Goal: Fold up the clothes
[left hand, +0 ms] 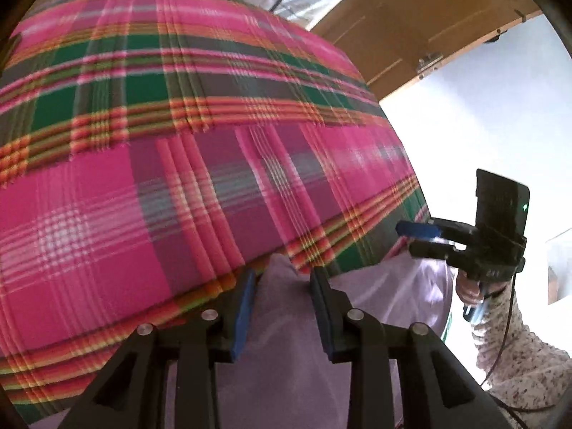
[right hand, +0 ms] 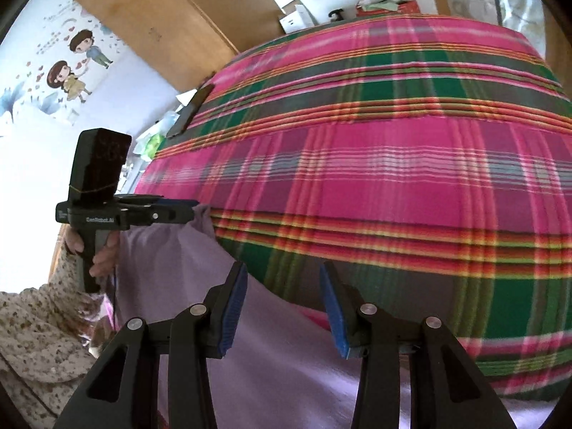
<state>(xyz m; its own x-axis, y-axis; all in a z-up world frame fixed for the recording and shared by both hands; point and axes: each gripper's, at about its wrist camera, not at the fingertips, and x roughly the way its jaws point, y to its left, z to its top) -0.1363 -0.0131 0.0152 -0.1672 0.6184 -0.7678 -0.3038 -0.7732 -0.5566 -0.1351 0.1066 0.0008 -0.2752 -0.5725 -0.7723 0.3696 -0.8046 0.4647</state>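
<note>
Lilac cloth (left hand: 286,321) is lying at the near edge of the plaid bedspread (left hand: 143,178), bunching between the left gripper (left hand: 282,307)'s parted blue pads. The right gripper (right hand: 282,307) is gaping over the same cloth; only its view is showing the cartoon wall sticker (right hand: 71,68).
</note>
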